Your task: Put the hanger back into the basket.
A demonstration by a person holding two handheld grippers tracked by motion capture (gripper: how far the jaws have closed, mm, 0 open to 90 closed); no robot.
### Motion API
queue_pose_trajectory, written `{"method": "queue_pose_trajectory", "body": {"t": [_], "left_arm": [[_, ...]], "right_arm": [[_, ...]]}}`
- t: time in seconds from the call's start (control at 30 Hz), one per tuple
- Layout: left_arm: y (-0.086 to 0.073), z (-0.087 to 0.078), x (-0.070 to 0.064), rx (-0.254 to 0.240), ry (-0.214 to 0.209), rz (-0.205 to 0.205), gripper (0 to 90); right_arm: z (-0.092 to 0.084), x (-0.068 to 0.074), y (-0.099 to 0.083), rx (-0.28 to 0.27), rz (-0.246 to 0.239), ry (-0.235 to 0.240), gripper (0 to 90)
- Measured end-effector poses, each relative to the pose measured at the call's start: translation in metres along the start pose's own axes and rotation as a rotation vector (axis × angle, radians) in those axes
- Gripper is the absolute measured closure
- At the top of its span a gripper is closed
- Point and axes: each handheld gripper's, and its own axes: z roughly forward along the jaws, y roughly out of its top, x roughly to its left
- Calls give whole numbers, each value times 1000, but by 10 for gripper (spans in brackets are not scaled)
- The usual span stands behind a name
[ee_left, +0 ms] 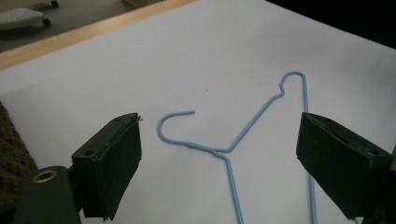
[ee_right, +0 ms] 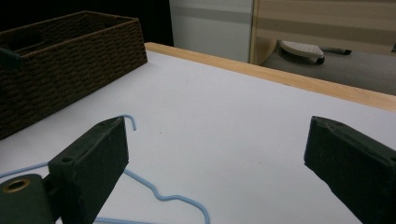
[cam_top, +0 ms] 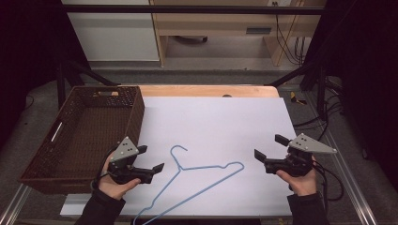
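White sheeting [cam_top: 216, 122] covered the tabletop, with a basket [cam_top: 84, 131] at its left edge. Near the front edge lay a blue hanger [cam_top: 197, 180], flat, between the left gripper [cam_top: 150, 159] and right gripper [cam_top: 270, 147], both with jaws apart and empty.

Hanger [cam_top: 197, 180] btwn my two grippers is pale blue wire, lying on a plain white sheet [cam_top: 220, 122] w/ a light wood table edge [cam_top: 206, 90] past it. Basket [cam_top: 87, 133] just beyond my left gripper [cam_top: 151, 158] is dark brown, woven pattern. Both grippers black w/ grey plates on top, right gripper [cam_top: 271, 146] incl.; my sleeves dark.
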Motion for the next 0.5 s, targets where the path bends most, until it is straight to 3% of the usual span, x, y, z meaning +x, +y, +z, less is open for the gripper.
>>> {"method": "queue_pose_trajectory", "body": {"t": [0.27,0.3,0.33,0.5], "left_arm": [[2,28,-4,174,-33,22,194],[2,28,-4,174,-33,22,204],[3,35,-4,217,-42,28,207],[4,49,-6,303,-65,42,253]], "right_arm": [[2,1,1,18,-12,9,69],[3,1,1,21,-16,11,69],[3,2,1,21,-13,12,69],[4,2,2,26,-19,12,69]]}}
